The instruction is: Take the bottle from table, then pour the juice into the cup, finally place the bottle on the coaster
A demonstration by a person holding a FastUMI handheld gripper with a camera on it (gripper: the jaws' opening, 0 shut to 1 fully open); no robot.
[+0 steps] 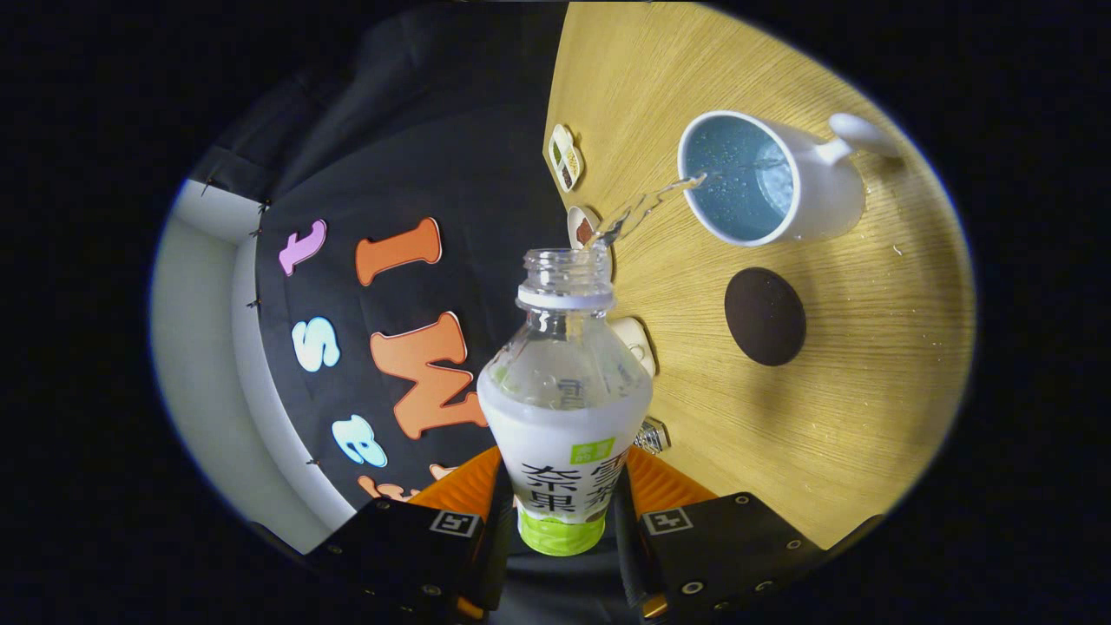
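In the gripper view we see the hand-held gripper [562,508] closed on the bottle [564,399]: both fingers press on the lower part of it, one on each side, over the label. The bottle has no cap, and its open mouth points away from the fingers. The whole scene is tilted in this view, so the worktop [868,417] stands like a wall on the right side, and the black cloth of the booth is on the left.

From the mouth of the bottle a thin clear stream [647,204] goes up and to the right and reaches the rim of the cup [772,178]. The cup is white outside, it has a handle on its far right side, and there is already liquid with small bubbles inside it. It stands on the worktop, well beyond the fingers and apart from the bottle. A few small drops lie on the wood near the cup.

The coaster [765,315] is a dark round disc. It lies flat on the worktop just beside the cup, nearer to the gripper, and nothing is on it.

Along the edge of the worktop, behind the bottle, we see some small items [566,157]; they are too small for us to say what they are.
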